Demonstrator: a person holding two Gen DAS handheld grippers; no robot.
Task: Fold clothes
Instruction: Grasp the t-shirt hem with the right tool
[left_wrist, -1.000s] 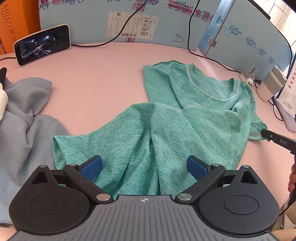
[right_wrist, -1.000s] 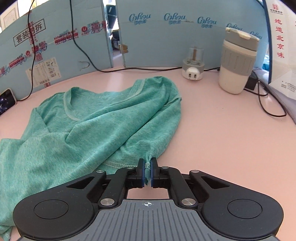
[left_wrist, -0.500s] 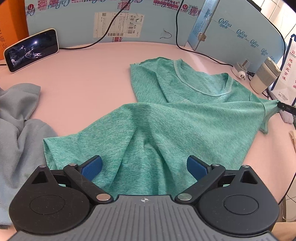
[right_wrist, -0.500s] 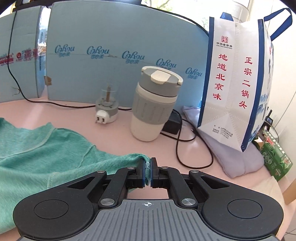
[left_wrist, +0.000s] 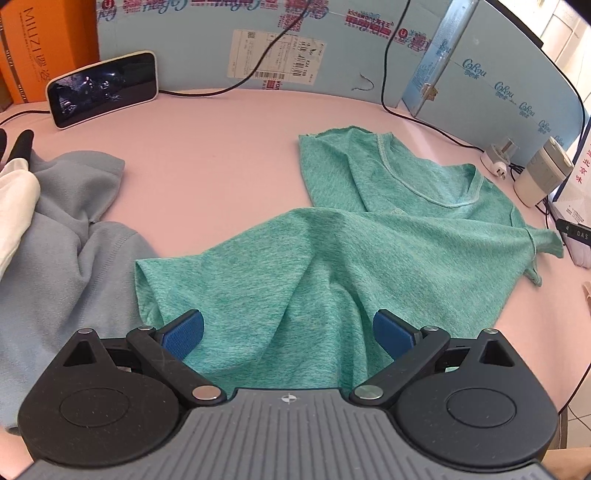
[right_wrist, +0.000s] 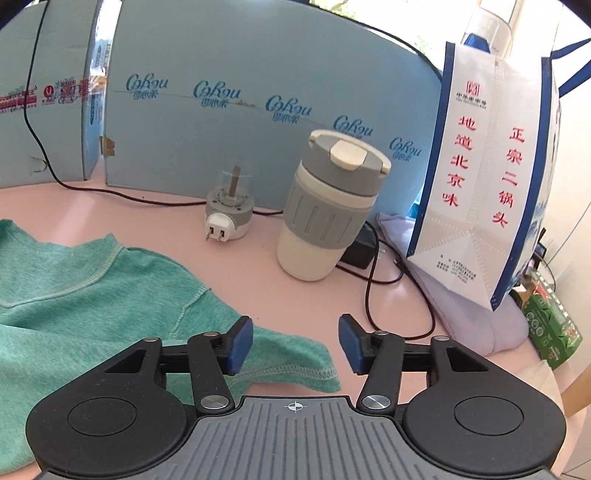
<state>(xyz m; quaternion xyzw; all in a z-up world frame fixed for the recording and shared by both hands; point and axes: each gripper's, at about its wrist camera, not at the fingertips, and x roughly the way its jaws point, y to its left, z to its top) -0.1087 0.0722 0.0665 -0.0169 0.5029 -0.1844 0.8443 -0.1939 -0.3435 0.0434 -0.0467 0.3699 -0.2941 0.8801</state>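
Green T-shirt (left_wrist: 369, 258) spread rumpled on the pink table (left_wrist: 221, 155), both claws released.

The shirt's near hem disappears under the left gripper (left_wrist: 288, 332), whose blue ribbed pads stand wide apart over the cloth without pinching it. The right gripper (right_wrist: 293, 343) has its jaws opening, and the stitched sleeve edge (right_wrist: 295, 369) lies slack below and between them, touched by neither pad. From the left view only the tip of that gripper shows, at the frame's edge beside the sleeve. The knit is heathered and soft, with a ribbed neckline. A grey fleece garment (left_wrist: 66, 258) lies heaped to the left, partly cut off, with something white and a dark glove barely readable at the border. A ridged grey tumbler (right_wrist: 325, 210) and a woven white bag (right_wrist: 491, 166) stand beyond the sleeve.
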